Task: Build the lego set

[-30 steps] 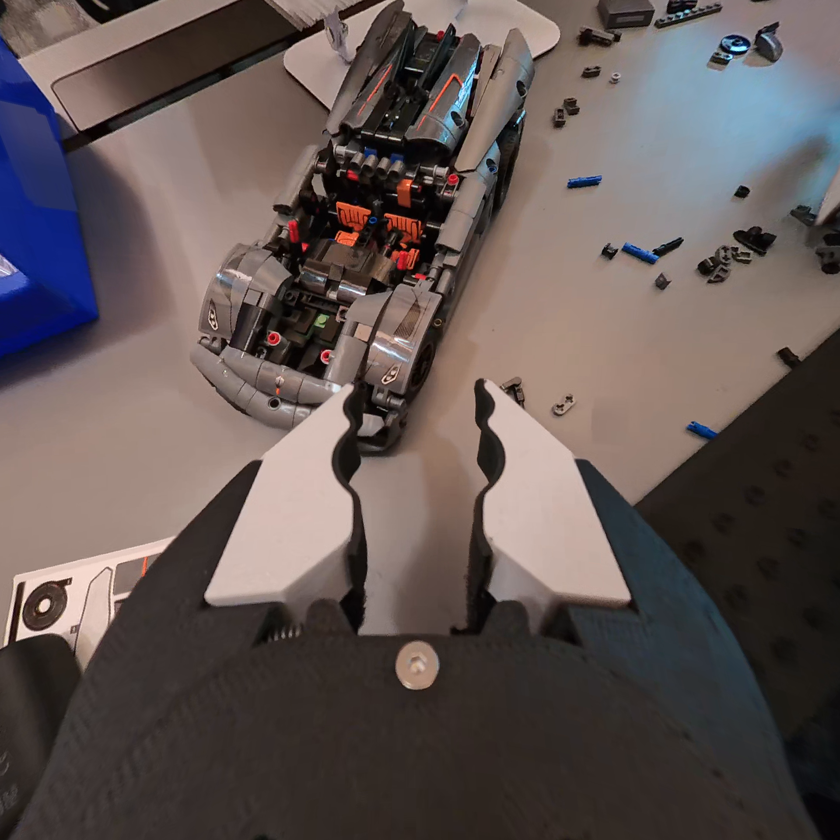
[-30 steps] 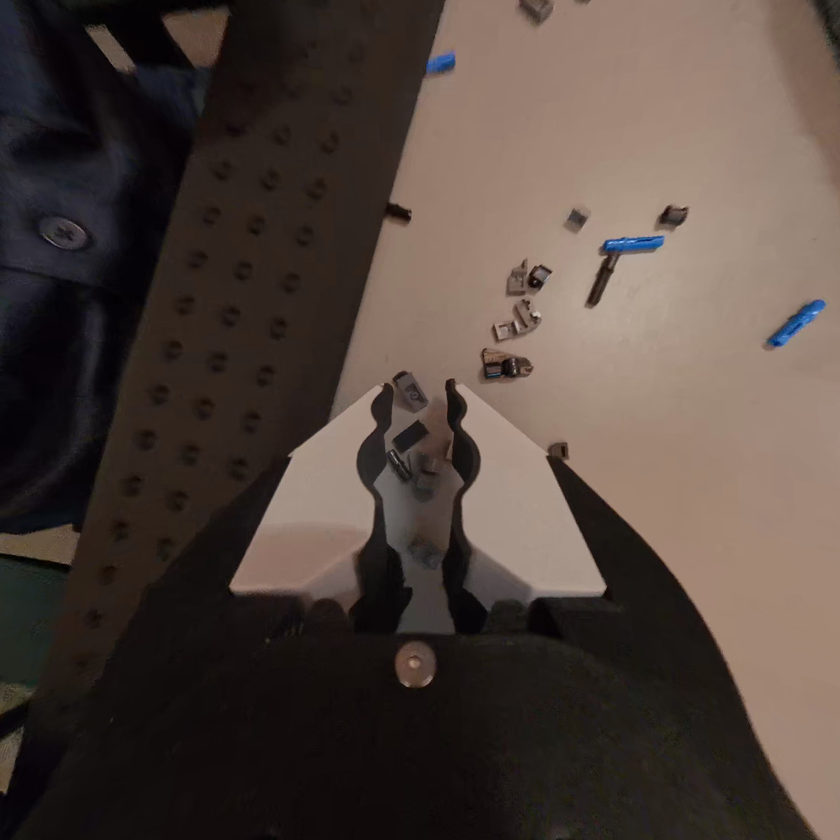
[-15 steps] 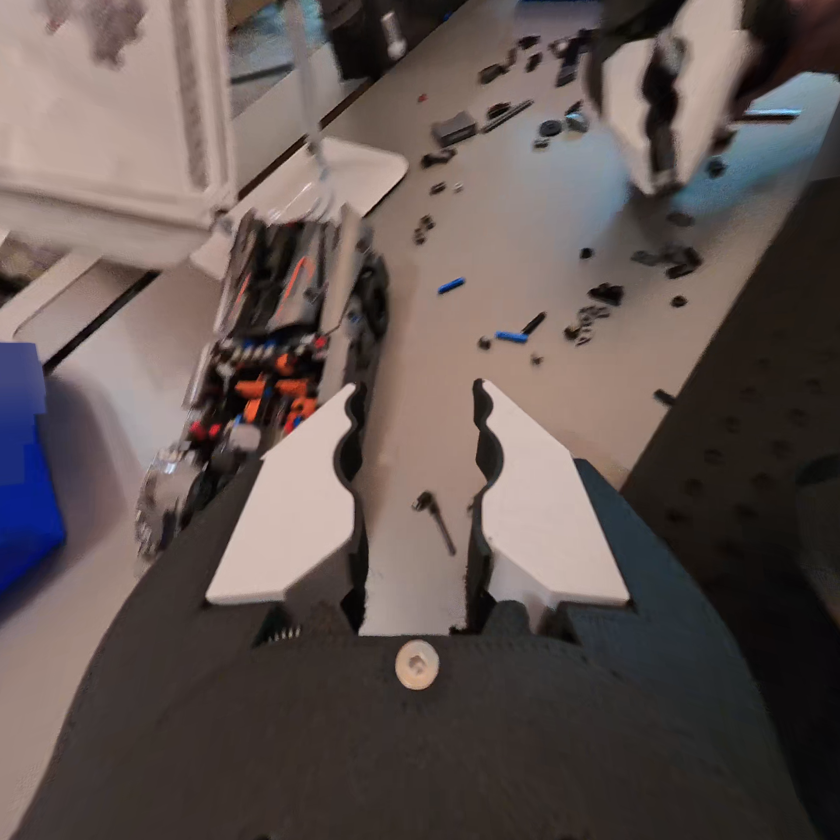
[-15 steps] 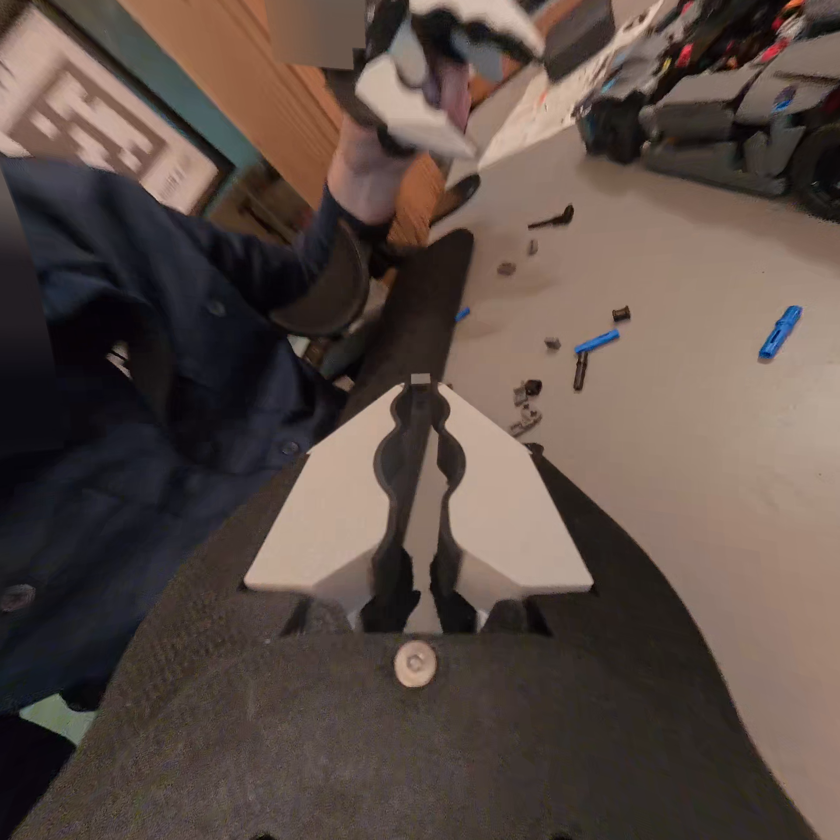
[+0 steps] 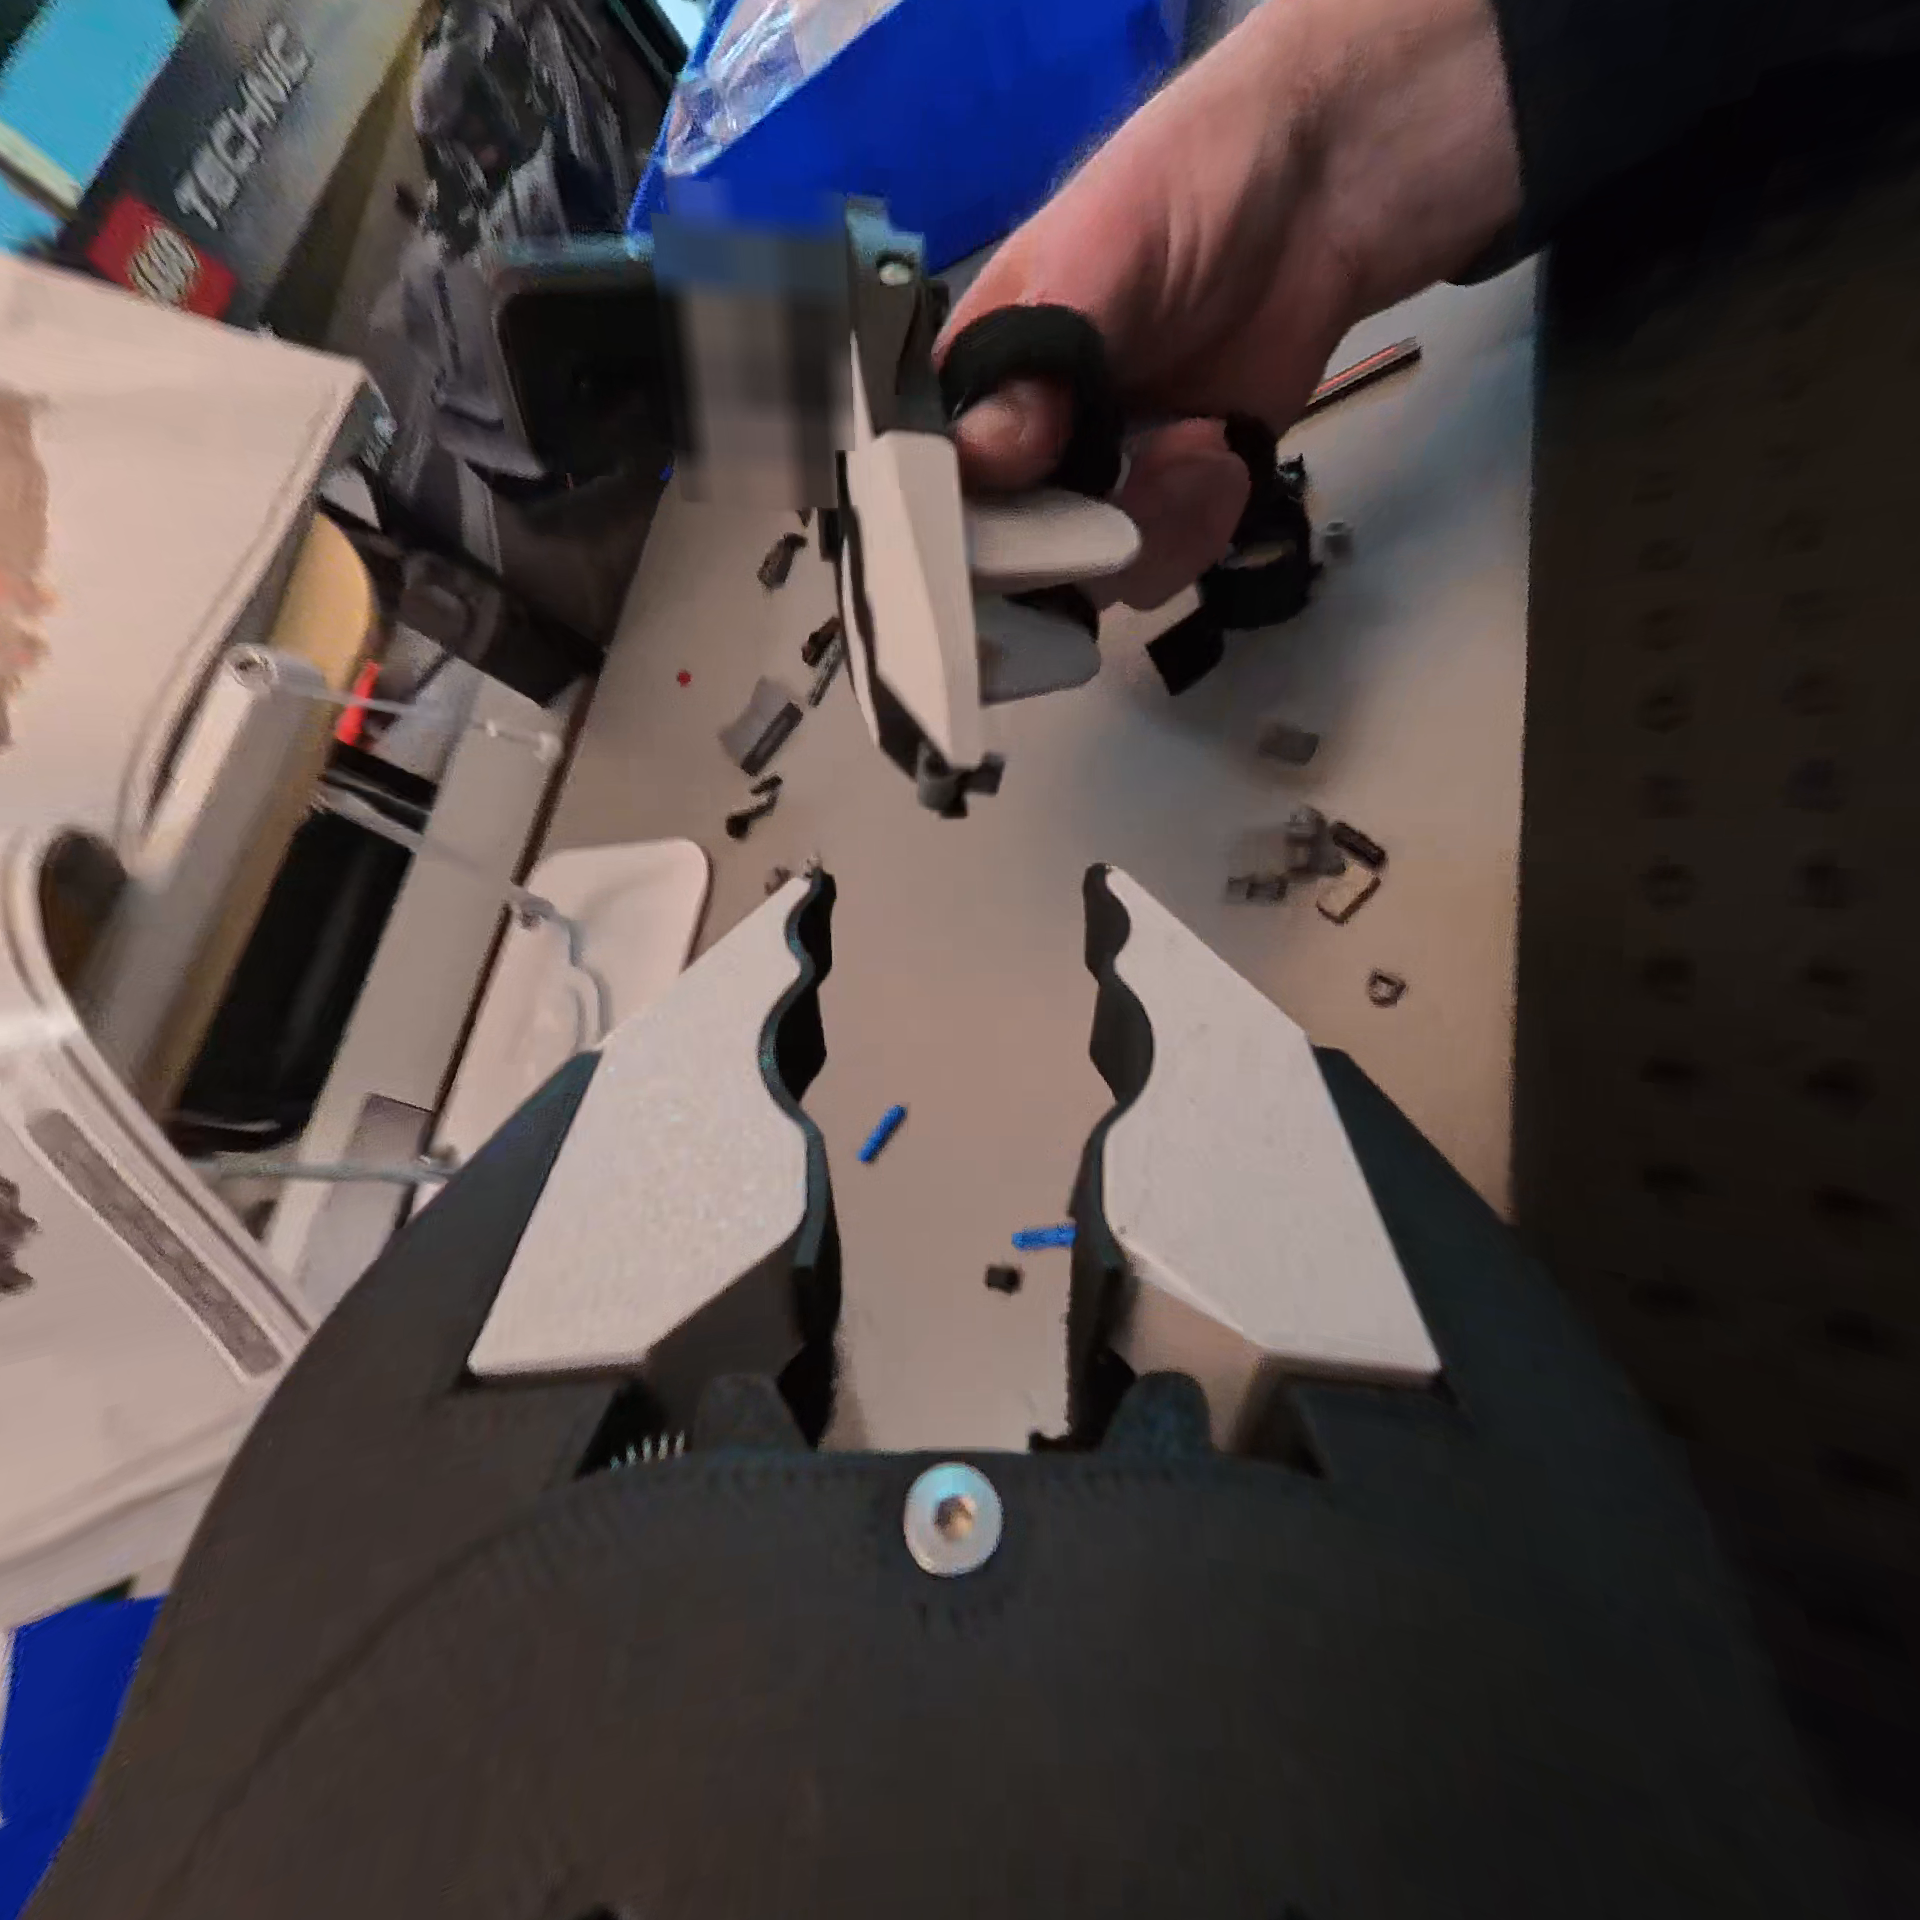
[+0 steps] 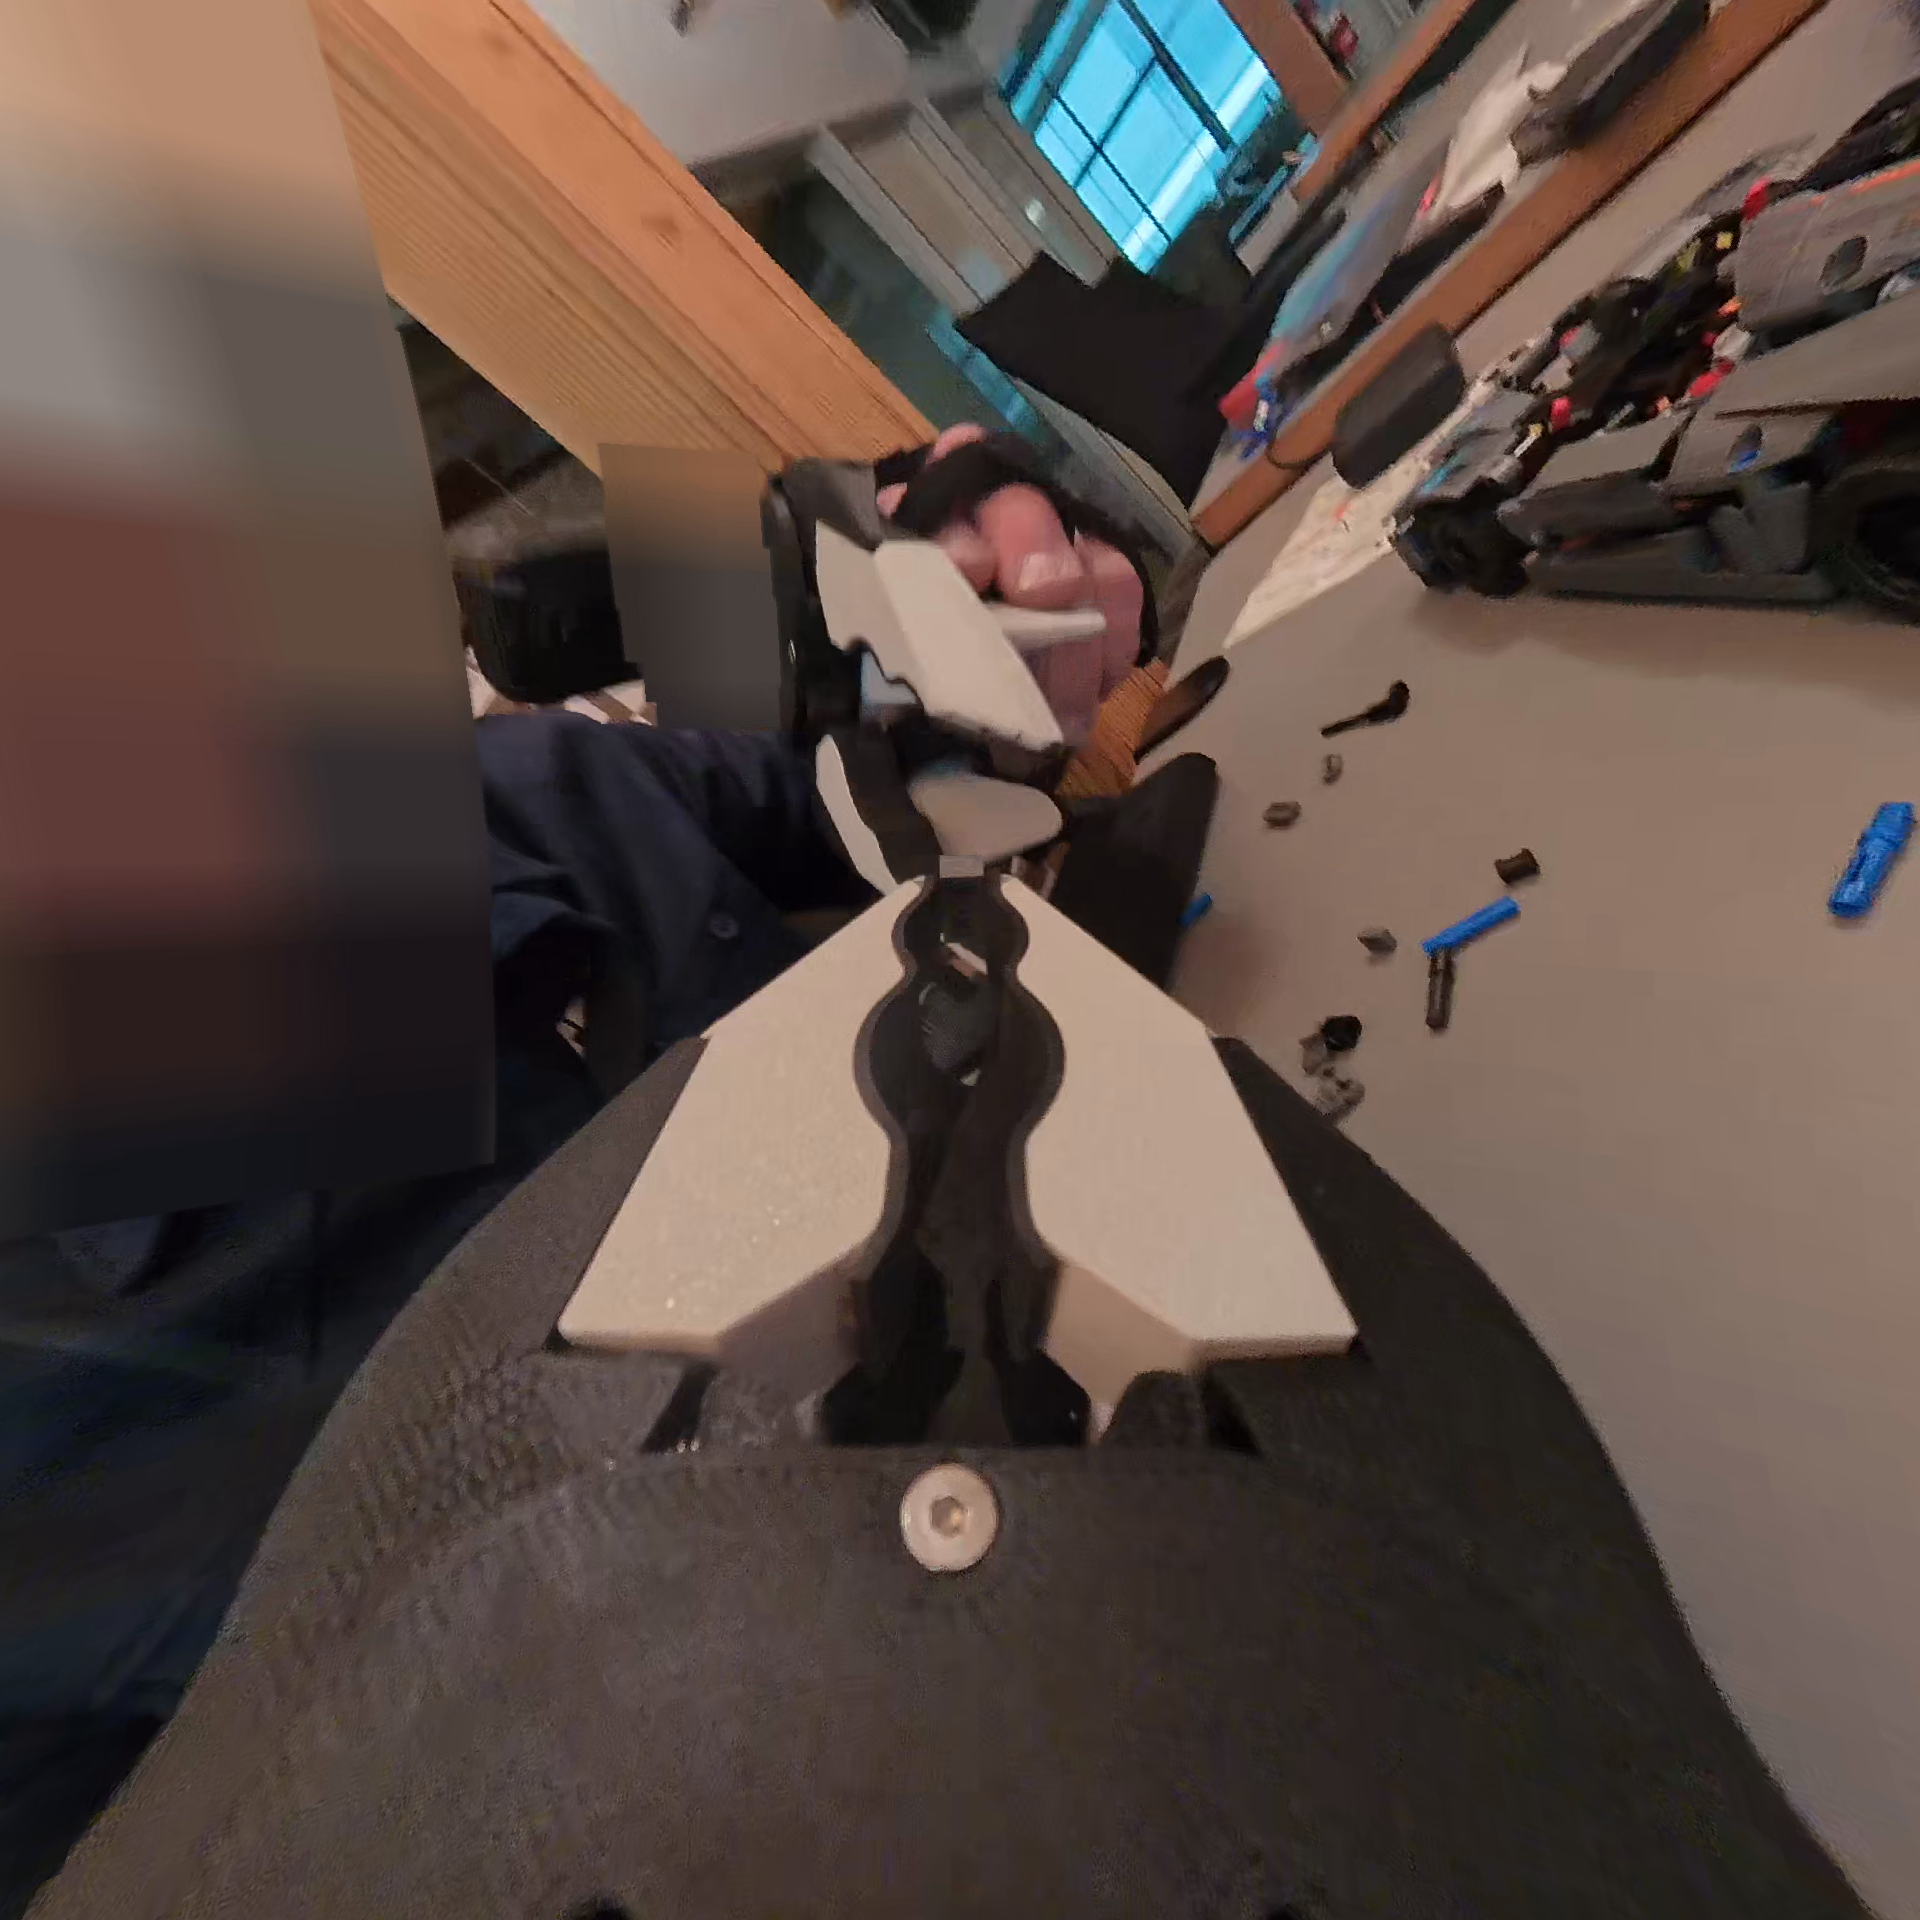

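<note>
My left gripper (image 5: pixel 961 883) is open and empty, held above the grey table (image 5: pixel 966 997). My right gripper (image 6: pixel 961 883) is shut on a small grey lego piece (image 6: pixel 958 868) at its tips. In the left wrist view the right gripper (image 5: pixel 948 769) hangs just ahead, tips down, with the grey piece (image 5: pixel 954 792) in them and a hand (image 5: pixel 1226 270) holding it. The right wrist view shows the left gripper's fingers (image 6: pixel 935 644) close ahead, facing mine. The grey and black lego car (image 6: pixel 1683 468) stands at the far right.
Loose pieces lie on the table: blue pins (image 5: pixel 881 1132) (image 6: pixel 1470 925) and small dark parts (image 5: pixel 1309 862). A black studded mat (image 5: pixel 1714 935) runs along the right. A blue bin (image 5: pixel 935 104), a lego box (image 5: pixel 208 208) and a sheet (image 6: pixel 1309 561) lie beyond. The tips of both grippers are at nearly the same place.
Both grippers have lifted off the table and swung to face each other. The right one closed on a small grey piece from the pile. The car left the left view.
</note>
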The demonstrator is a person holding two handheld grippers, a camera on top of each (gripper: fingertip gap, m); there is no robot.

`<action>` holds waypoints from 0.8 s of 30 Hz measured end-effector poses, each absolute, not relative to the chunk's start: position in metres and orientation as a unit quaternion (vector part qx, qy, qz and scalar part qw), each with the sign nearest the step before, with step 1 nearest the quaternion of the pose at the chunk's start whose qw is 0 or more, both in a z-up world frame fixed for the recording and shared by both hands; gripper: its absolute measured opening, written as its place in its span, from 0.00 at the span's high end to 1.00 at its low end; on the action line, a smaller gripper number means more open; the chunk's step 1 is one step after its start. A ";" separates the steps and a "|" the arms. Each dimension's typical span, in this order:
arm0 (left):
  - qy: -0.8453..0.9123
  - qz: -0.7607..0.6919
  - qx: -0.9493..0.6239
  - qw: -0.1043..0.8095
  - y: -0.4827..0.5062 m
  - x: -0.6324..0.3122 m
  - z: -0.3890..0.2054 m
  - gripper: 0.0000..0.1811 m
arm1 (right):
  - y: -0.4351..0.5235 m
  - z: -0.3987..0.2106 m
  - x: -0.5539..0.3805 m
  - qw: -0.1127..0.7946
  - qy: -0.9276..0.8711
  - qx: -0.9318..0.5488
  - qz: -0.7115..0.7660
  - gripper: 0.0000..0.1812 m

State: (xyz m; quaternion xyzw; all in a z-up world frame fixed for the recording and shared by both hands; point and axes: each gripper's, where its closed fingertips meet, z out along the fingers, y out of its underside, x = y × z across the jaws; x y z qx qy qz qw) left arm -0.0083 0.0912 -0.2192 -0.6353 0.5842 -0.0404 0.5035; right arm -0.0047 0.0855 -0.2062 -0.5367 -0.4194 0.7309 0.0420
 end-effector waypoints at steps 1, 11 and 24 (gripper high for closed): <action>0.587 -0.023 -0.624 0.515 0.095 -0.003 -0.217 0.76 | 0.087 -0.203 -0.004 0.040 -0.411 -0.531 0.740 0.97; 0.587 0.010 -0.580 0.565 0.103 0.014 -0.210 0.92 | 0.089 -0.200 -0.002 0.022 -0.393 -0.518 0.760 0.97; 0.643 -0.008 -0.638 0.424 0.107 -0.001 -0.269 0.92 | 0.122 -0.247 0.014 0.113 -0.470 -0.639 0.598 0.91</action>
